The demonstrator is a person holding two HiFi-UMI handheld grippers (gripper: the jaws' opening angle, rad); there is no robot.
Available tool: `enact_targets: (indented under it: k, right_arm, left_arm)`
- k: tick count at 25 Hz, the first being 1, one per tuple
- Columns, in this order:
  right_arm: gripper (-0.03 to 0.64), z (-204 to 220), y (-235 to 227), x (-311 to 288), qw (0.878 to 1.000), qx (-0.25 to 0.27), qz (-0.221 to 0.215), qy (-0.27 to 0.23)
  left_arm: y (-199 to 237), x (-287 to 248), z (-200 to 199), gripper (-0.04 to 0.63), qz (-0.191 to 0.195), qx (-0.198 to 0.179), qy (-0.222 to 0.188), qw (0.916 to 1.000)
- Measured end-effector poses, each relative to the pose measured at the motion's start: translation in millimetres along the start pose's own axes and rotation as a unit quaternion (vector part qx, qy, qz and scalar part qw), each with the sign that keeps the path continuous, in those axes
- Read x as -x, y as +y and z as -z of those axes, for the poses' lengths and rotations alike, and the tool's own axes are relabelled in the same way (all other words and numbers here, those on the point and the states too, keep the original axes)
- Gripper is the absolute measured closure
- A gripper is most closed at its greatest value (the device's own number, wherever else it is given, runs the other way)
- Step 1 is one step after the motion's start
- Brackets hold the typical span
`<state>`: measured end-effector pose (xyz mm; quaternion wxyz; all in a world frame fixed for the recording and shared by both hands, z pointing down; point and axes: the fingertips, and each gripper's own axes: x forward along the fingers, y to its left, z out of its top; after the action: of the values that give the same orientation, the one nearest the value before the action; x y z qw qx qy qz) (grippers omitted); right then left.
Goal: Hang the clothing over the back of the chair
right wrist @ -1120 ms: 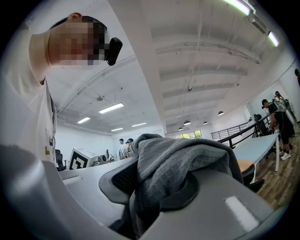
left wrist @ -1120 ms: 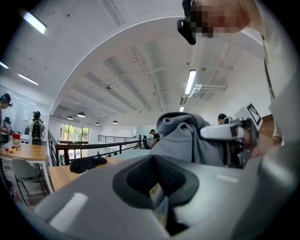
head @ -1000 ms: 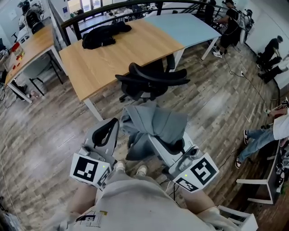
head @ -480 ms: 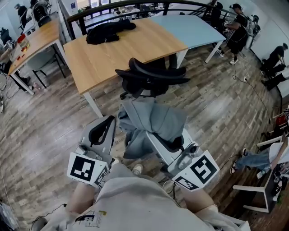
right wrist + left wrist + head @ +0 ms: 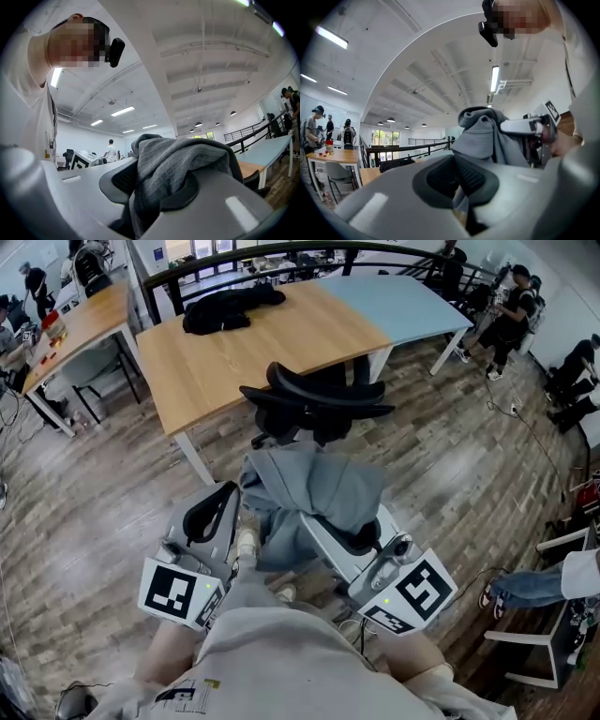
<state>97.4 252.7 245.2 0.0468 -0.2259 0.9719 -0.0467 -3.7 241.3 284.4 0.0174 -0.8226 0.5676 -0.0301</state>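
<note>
- The grey garment hangs bunched in the air between the two hand-held grippers, on the near side of the black chair and not touching its backrest.
- The left hand-held gripper is at the garment's left edge. In the left gripper view its jaws are nearly together on a thin fold of the garment, which runs down into the narrow gap of that gripper.
- The right hand-held gripper holds the garment from the right, and the cloth drapes over its front end. In the right gripper view the jaws of this gripper are clamped on a thick wad of the garment, which bulges up and over them.
- The chair stands on the wood floor against the near edge of the wooden worktop, its backrest turned towards the person.
- A black garment lies in a heap at the far side of that worktop, well apart from the chair.
</note>
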Motion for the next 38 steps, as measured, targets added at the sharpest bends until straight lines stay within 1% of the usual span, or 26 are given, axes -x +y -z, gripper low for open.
enact_targets:
  k: [5,10,14,21,26,30,32,35,38]
  right_arm:
    - [0.505,2,-6,-8,1.0,0.004,-0.013,0.0]
    - [0.505,-2,-19,-24,1.0,0.01,-0.018,-0.002]
    - [0.505,2,-35,-39,1.0,0.015,-0.014,-0.003]
    - [0.505,-3,-75,-72,1.0,0.021,-0.009,-0.003]
    - [0.504,-10,-108,-100,1.0,0.02,-0.008,-0.006]
    - [0.503,-23,-136,-133,1.0,0.023,-0.003,-0.013]
    - [0.503,-31,-151,-151,1.0,0.024,0.003,-0.013]
    - [0.503,-41,-174,-175,0.999,0.032,0.011,-0.012]
    - [0.502,-48,-194,-196,0.999,0.039,0.018,-0.011]
  left_arm:
    - [4,-9,6,0.595,0.002,0.002,-0.003,1.0]
    - [19,-26,9,0.595,0.003,0.005,-0.007,1.0]
    - [31,-44,14,0.595,0.01,0.003,-0.01,0.9999]
    - [65,-86,12,0.595,0.01,0.002,-0.015,0.9998]
    - [91,-122,9,0.595,0.013,0.005,-0.017,0.9998]
    - [122,-154,4,0.595,0.019,0.007,-0.018,0.9996]
    - [139,-171,3,0.595,0.026,0.013,-0.015,0.9995]
    - [164,-196,1,0.595,0.039,0.033,-0.013,0.9986]
    - [187,-218,-2,0.595,0.042,0.032,-0.014,0.9985]
